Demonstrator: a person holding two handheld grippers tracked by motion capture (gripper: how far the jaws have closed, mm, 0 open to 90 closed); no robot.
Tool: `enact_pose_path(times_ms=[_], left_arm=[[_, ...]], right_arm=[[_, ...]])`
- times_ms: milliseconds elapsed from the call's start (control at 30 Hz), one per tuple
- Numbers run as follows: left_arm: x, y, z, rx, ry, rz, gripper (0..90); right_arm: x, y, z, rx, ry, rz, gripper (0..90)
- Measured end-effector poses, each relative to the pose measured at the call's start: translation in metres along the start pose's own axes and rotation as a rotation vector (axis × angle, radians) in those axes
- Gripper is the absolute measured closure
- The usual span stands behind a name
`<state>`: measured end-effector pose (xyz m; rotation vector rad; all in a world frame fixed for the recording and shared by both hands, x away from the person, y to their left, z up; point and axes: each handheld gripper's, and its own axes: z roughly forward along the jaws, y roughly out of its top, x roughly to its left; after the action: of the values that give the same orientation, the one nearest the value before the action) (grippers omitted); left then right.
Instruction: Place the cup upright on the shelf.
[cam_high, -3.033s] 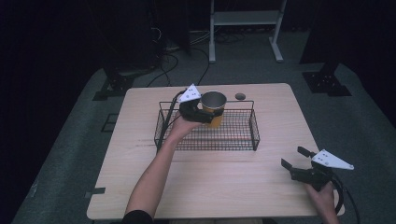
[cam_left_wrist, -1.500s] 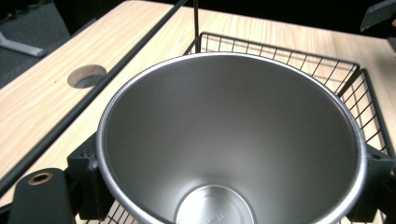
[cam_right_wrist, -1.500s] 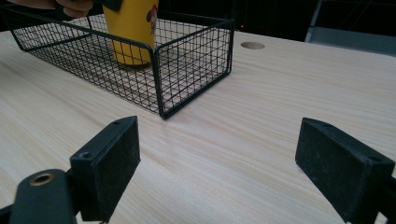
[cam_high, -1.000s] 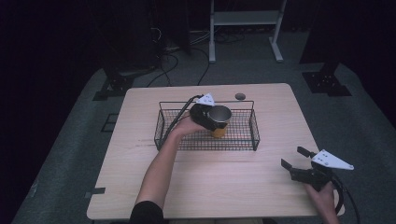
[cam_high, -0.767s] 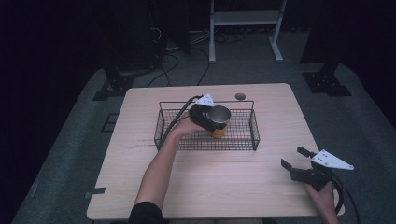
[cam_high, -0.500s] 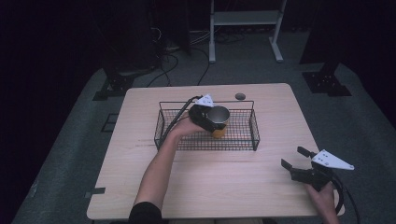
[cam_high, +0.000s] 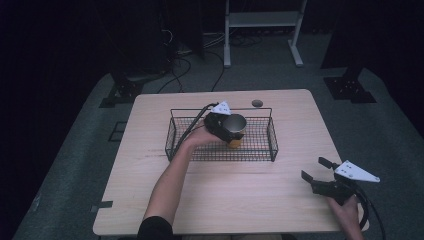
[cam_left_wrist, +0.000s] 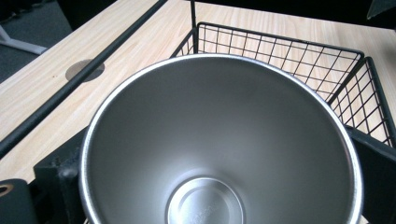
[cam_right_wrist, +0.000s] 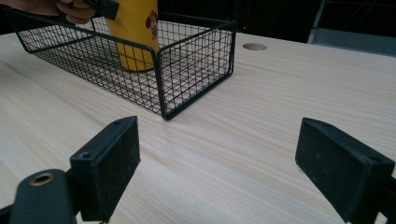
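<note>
A yellow cup (cam_high: 235, 141) with a steel inside stands upright within the black wire basket (cam_high: 222, 159), near its middle. My left gripper (cam_high: 226, 126) is shut on the cup at its rim, reaching in from above. In the left gripper view the cup's steel interior (cam_left_wrist: 219, 140) sits between the jaws. In the right gripper view the cup (cam_right_wrist: 135, 32) reaches down to the basket (cam_right_wrist: 196, 51) floor; I cannot tell if it rests there. My right gripper (cam_high: 314, 168) stands open near the table's front right, its pads (cam_right_wrist: 109, 163) wide apart over bare wood.
The wooden table (cam_high: 225, 200) has a round cable hole (cam_high: 257, 103) behind the basket. A forearm crosses the table's front left towards the basket. The floor and stands beyond the table are dark.
Three seconds ago the cup hung over the basket's back rim; the left gripper has carried it right and down into the basket. Over the last second nothing visibly moved.
</note>
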<state>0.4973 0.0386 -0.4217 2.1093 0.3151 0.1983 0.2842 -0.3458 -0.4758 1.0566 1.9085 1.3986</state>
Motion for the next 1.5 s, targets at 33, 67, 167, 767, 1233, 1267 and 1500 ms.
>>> enact_pose_path(times_ms=[33, 67, 167, 767, 1233, 1267, 1500], left_arm=[[0.000, 0.001, 0.000, -0.003, 0.001, 0.001, 1.1], [-0.001, 0.001, 0.000, -0.003, 0.002, 0.002, 1.1], [-0.001, 0.002, -0.001, -0.004, 0.011, 0.000, 1.1], [-0.003, 0.010, -0.006, -0.046, 0.024, 0.000, 0.0], [-0.004, 0.018, -0.013, -0.076, 0.039, 0.001, 0.0], [-0.005, 0.018, -0.015, -0.082, 0.040, 0.001, 0.0], [-0.006, 0.021, -0.018, -0.096, 0.041, 0.003, 0.0]], right_arm=[[0.000, 0.000, 0.000, 0.000, 0.000, 0.000, 12.8], [0.000, 0.000, 0.000, 0.000, -0.001, 0.002, 12.8], [0.001, 0.000, 0.001, 0.008, -0.007, -0.004, 12.8], [0.002, 0.000, 0.002, 0.014, -0.012, -0.010, 12.9], [0.003, 0.000, 0.002, 0.021, -0.015, -0.010, 12.8], [0.003, 0.000, 0.002, 0.021, -0.014, -0.011, 12.8], [0.003, 0.000, 0.002, 0.022, -0.015, -0.011, 12.8]])
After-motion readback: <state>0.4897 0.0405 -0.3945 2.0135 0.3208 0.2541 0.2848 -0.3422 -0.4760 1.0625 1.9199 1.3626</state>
